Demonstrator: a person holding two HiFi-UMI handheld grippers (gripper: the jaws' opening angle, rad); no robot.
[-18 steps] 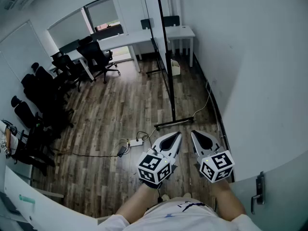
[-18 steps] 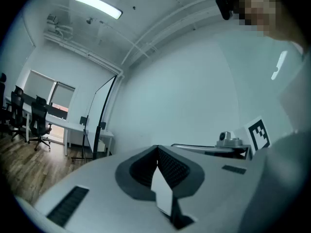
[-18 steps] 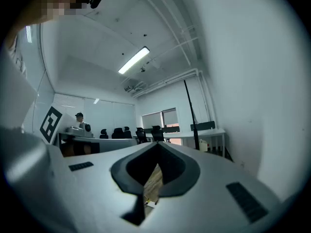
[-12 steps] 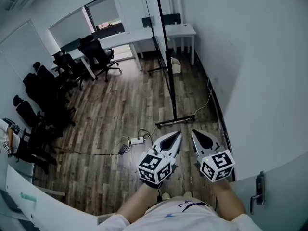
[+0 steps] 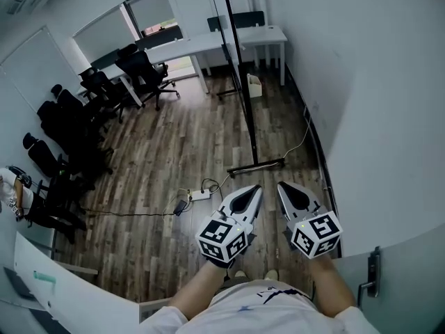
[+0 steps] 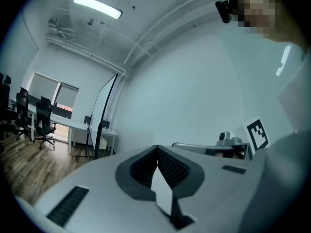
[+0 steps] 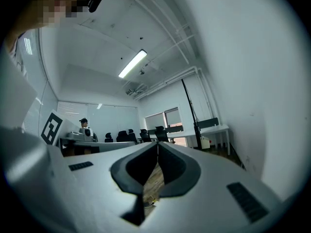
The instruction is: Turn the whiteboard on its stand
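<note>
Since the earlier frame the head view is sliding a little. The whiteboard point(image 5: 240, 68) foot point(image 5: 257, 165) is sitting slightly higher in frame, and both grippers are barely changing place.

The whiteboard is standing edge-on to the person, and its thin dark post is rising from the foot on the wood floor point(image 5: 174, 145). Nothing is touching it, so by my read the turn is not starting yet: the approach, the grab and the swing are all remaining.

The left gripper point(image 5: 256, 190) and right gripper point(image 5: 284, 188) are hanging on the person's side of the whiteboard foot, apart from it. Both pairs of tongs are pinched together and carrying nothing.

- The power strip point(image 5: 199, 195) with its cables is lying near the foot, off to its left, and looks like a trip risk.
- The wall point(image 5: 361, 82) is running close on the whiteboard's right and is likely limiting the swing.
- Beyond the whiteboard, a small bin point(image 5: 254, 85) and a long desk point(image 5: 201, 44) are standing.
- The office chairs point(image 5: 83, 117) are crowding well to the whiteboard's left.
</note>
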